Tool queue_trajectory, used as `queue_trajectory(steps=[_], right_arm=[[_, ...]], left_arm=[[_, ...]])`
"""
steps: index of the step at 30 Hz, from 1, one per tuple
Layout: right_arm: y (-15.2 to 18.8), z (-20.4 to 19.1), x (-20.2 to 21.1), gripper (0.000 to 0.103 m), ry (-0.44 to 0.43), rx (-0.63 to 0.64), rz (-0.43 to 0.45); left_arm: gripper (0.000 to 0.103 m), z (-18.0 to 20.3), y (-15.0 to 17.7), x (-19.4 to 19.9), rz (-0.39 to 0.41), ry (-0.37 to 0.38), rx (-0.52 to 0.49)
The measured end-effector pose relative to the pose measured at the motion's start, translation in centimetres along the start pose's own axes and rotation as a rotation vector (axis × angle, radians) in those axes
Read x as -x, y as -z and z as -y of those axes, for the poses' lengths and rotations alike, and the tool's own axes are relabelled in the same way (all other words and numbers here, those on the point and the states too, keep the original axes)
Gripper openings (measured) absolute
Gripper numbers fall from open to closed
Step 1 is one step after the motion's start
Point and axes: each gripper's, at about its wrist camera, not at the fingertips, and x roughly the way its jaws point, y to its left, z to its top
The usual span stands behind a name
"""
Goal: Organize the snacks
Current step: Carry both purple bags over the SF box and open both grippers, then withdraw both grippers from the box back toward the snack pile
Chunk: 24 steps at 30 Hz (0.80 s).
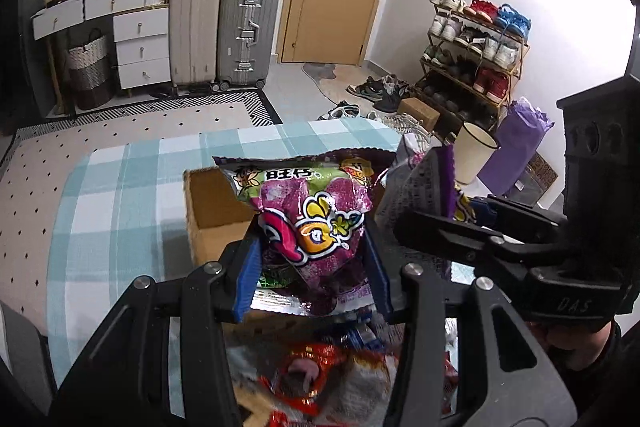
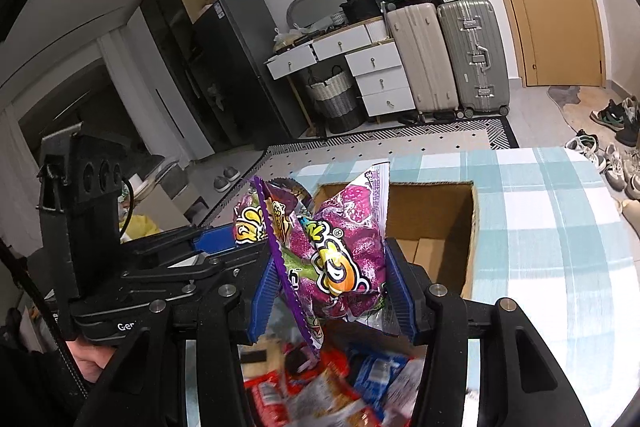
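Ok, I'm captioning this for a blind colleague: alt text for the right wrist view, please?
The right gripper clamps a purple snack bag above an open cardboard box on a blue checked tablecloth. The left gripper is alongside, holding a similar bag, with loose snacks piled below.

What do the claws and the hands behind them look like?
Both claws, left and right, are black linkage frames with silver pivot bolts and ribbed blue pads. White lettering marks each handle. A black cable runs by the left one. Dark sleeves cover both wrists.
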Motion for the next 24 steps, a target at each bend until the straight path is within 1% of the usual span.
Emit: queue_trajectory(steps=[4,6,8,10,16,18,19,20,21,23,24], right_arm=[[-0.9,1.7,-1.8,0.051,0.008,-0.026,-0.01],[-0.9,2.7,-2.5,0.051,0.019,-0.056,-0.02],[-1.0,3.5,-3.4,0.051,0.01,-0.088,-0.034],[-1.0,3.8,-4.3,0.051,0.024,-0.087,-0.042],[-0.5,5.0,-6.1,0.053,0.039,-0.11,-0.059],[-0.4,5.2,-6.3,0.056,0.06,-0.108,-0.062],[-0.3,5.3,-6.4,0.061,0.075,-0.105,-0.064],[-0.2,5.3,-6.4,0.068,0.081,-0.102,-0.063],[-0.2,5.4,-6.3,0.07,0.081,-0.102,-0.057],[-0.2,5.4,-5.8,0.082,0.088,-0.098,-0.042],[-0.2,5.4,-5.4,0.082,0.096,-0.093,-0.03]], left_arm=[[0.043,-0.6,-1.8,-2.8,-0.013,-0.004,-0.003],[0.043,-0.9,-2.5,-4.2,-0.024,-0.002,0.002],[0.044,-1.2,-3.1,-5.7,-0.039,-0.001,0.004],[0.044,-1.6,-2.6,-6.7,-0.043,-0.004,0.007],[0.045,-2.8,-2.9,-9.2,-0.065,-0.001,0.026],[0.045,-3.1,-2.8,-10.1,-0.086,0.006,0.042],[0.049,-3.4,-2.4,-10.2,-0.09,-0.005,0.046],[0.059,-3.5,-2.5,-10.5,-0.1,-0.02,0.049],[0.064,-3.6,-2.5,-10.8,-0.111,-0.018,0.054],[0.065,-3.9,-2.6,-10.6,-0.085,-0.032,0.07],[0.066,-4.0,-2.2,-10.3,-0.077,-0.034,0.072]])
